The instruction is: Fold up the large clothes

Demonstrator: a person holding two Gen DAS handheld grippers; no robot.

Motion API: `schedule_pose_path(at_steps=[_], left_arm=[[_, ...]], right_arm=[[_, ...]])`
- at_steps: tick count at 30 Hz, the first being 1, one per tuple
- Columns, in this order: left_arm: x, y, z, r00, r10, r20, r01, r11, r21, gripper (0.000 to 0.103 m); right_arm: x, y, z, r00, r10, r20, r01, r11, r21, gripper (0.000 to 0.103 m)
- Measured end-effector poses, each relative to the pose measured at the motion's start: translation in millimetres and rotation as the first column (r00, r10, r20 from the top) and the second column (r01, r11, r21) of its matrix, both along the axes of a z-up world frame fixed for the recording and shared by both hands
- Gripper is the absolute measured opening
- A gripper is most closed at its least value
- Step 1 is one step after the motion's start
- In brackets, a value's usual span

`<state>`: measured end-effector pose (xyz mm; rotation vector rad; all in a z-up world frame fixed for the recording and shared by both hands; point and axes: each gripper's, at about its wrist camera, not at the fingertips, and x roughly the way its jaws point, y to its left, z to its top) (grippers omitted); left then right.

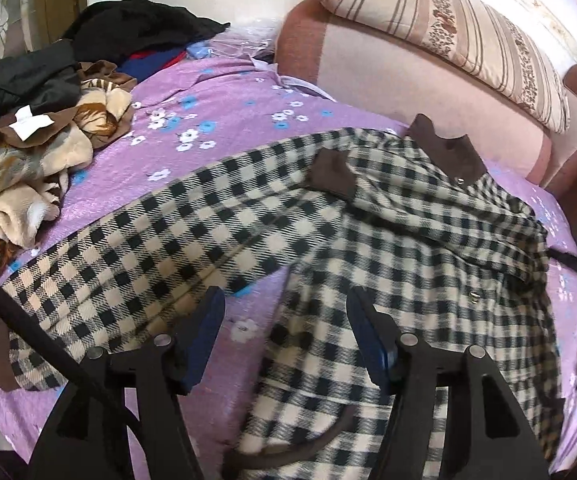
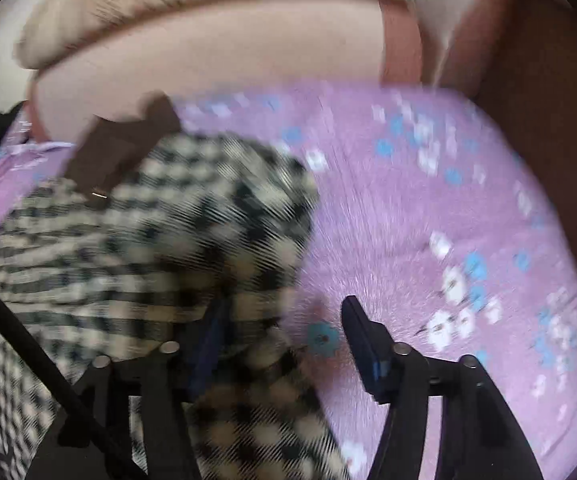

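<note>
Broadly, a checked coat (image 1: 368, 216) lies spread over a purple flowered bed sheet (image 1: 224, 120).

Below a pink headboard (image 1: 408, 80) and a striped bolster (image 1: 448, 32), the coat has one sleeve stretched out to the left (brown collar (image 1: 448, 152) toward the headboard), with a heap of other clothes (image 1: 28, 140) beside it. The left gripper (image 1: 284, 316) hovers with jaws apart, nothing between them. The right gripper (image 2: 284, 320), in a blurred view, also stands parted at the coat's edge; cloth lies by its left finger, unpinched.

A purple flowered bed (image 1: 224, 92) carries a checked coat (image 1: 388, 216) and a heap of clothes (image 1: 36, 128).
</note>
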<state>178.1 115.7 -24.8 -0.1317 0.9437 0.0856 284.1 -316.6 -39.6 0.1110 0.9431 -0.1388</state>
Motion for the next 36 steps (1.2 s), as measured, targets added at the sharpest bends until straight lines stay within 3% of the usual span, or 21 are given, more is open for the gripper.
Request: schedule_pose_path(at_steps=[3,6,9,11,12,13,15,19,21,23,26,29,32,34,36], left_arm=[[4,4,1,1.000,-0.017,0.002,0.017,1.000,0.001,0.062],[5,9,11,0.999,-0.027,0.038,0.026,0.999,0.029,0.062],[3,33,23,0.996,0.030,0.089,-0.037,0.997,0.074,0.062],[4,58,28,0.990,0.096,0.099,-0.103,0.993,0.066,0.062],[4,72,29,0.986,0.133,0.100,-0.139,0.989,0.055,0.062],[4,91,28,0.977,0.189,0.096,-0.194,0.980,0.039,0.063],[2,130,25,0.952,0.299,0.072,-0.300,0.954,0.002,0.063],[-13,193,20,0.892,0.451,0.034,-0.448,0.890,-0.084,0.063],[-23,218,22,0.859,0.510,0.042,-0.504,0.858,-0.097,0.063],[-31,236,25,0.835,0.548,0.047,-0.541,0.834,-0.108,0.063],[-43,261,30,0.786,0.616,0.053,-0.608,0.785,-0.113,0.063],[-53,281,38,0.742,0.666,0.079,-0.660,0.746,-0.089,0.063],[-62,297,41,0.722,0.687,0.084,-0.677,0.726,-0.116,0.064],[-70,305,44,0.721,0.689,0.081,-0.675,0.723,-0.147,0.064],[-76,308,50,0.724,0.684,0.092,-0.668,0.728,-0.157,0.064]], right_arm=[[-12,30,27,0.990,0.116,0.078,-0.116,0.993,-0.008,0.053],[13,63,12,0.981,0.193,-0.013,-0.193,0.981,-0.032,0.039],[56,87,-21,0.972,0.207,-0.108,-0.212,0.976,-0.039,0.037],[85,99,-36,0.969,0.195,-0.149,-0.201,0.979,-0.026,0.038],[102,107,-39,0.977,0.164,-0.140,-0.173,0.983,-0.060,0.043],[109,111,-39,0.982,0.144,-0.125,-0.156,0.984,-0.087,0.053],[129,122,-40,0.987,0.081,-0.135,-0.104,0.980,-0.172,0.062],[138,150,-16,0.990,0.095,-0.101,-0.119,0.958,-0.262,0.058],[123,173,0,0.984,0.178,-0.024,-0.179,0.959,-0.220,0.058],[110,195,8,0.969,0.247,-0.013,-0.246,0.958,-0.150,0.058],[81,247,10,0.925,0.380,-0.009,-0.380,0.925,-0.013,0.058],[43,305,9,0.858,0.513,-0.007,-0.512,0.857,0.057,0.059],[-9,373,8,0.749,0.662,0.020,-0.657,0.739,0.153,0.064],[-37,410,8,0.677,0.735,0.042,-0.730,0.663,0.169,0.068],[-76,457,7,0.563,0.824,0.070,-0.825,0.554,0.115,0.071]])
